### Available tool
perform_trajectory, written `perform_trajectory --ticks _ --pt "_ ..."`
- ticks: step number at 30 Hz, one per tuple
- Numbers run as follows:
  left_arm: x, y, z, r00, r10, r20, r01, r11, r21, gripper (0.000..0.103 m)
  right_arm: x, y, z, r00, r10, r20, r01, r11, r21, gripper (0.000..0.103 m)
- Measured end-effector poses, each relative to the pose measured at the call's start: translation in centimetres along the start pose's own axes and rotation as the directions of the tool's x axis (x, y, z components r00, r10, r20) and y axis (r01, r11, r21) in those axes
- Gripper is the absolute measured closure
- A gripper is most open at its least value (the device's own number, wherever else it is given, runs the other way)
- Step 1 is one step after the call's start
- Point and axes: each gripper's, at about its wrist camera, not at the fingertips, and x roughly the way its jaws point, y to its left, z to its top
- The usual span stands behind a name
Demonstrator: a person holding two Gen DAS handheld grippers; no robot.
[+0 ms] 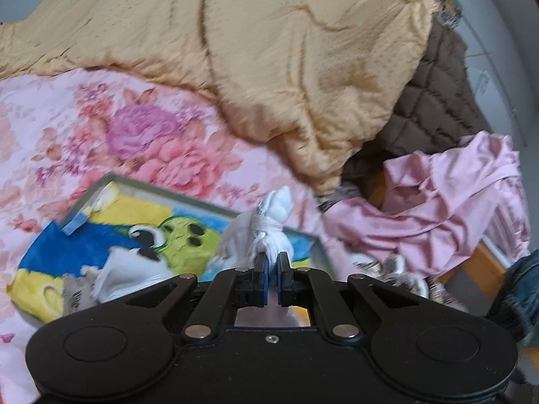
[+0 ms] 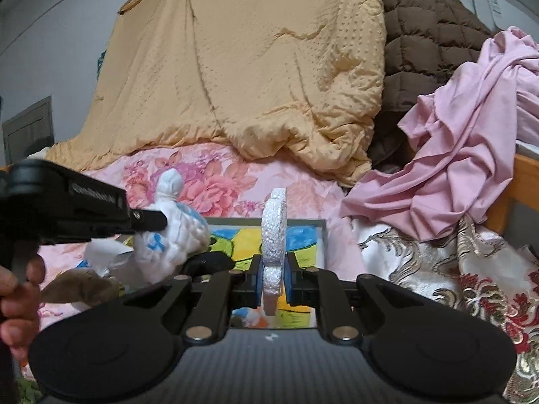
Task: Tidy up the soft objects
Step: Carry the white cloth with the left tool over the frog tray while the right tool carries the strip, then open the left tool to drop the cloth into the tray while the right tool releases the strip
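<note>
My left gripper (image 1: 272, 264) is shut on a white plush toy (image 1: 269, 225), held above a grey-rimmed box (image 1: 111, 181) that holds colourful plush things. In the right wrist view the left gripper (image 2: 158, 220) comes in from the left, gripping the same white plush toy (image 2: 175, 229) with blue marks. My right gripper (image 2: 273, 269) is shut on a flat white foam piece (image 2: 274, 235) held upright on edge, over the same box (image 2: 321, 235). A brown plush (image 2: 81, 291) lies at lower left.
A tan quilt (image 2: 242, 77) is heaped at the back of the floral pink bed (image 2: 215, 181). A brown quilted jacket (image 2: 424, 37) and pink cloth (image 2: 454, 155) pile up on the right. A patterned cover (image 2: 465, 279) lies at lower right, by a wooden bed frame (image 2: 525, 181).
</note>
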Motion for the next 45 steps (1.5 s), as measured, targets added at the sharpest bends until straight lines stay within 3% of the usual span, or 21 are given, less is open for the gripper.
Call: perform_trajectory --ticks 5,14,20,25,33,45 --pt "0.5 1.5 -0.6 0.998 0.056 -0.039 -0.056 0.998 0.007 0.098 0.5 0.7 -0.3 0.999 0.037 -0.026 -0.037 0.999 -0.015 0.087" --pt "0.4 1.7 -1.2 0.997 0.051 -0.060 -0.051 0.999 0.011 0.095 0.4 1.3 -0.5 0.996 0.077 -0.041 -0.077 0.997 -0.010 0.083" --pt "0.0 1.5 -1.4 0.996 0.061 -0.060 -0.060 0.998 0.020 0.086 0.3 1.5 -0.4 0.996 0.082 -0.043 -0.082 0.997 -0.011 0.070" --pt "-0.7 1.6 -1.9 0.997 0.064 -0.046 -0.063 0.998 0.031 0.084 0.1 1.6 -0.4 0.996 0.083 -0.040 -0.083 0.996 -0.014 0.055" --pt "-2.4 1.8 -2.3 0.997 0.080 -0.020 -0.079 0.996 0.028 0.057 -0.8 1.7 -0.1 0.997 0.075 -0.029 -0.076 0.997 -0.024 0.040" --pt "-7.8 1.7 -3.4 0.990 0.133 0.039 -0.135 0.990 0.040 0.027 -3.7 2.4 0.4 0.999 0.053 0.011 -0.052 0.998 -0.045 0.019"
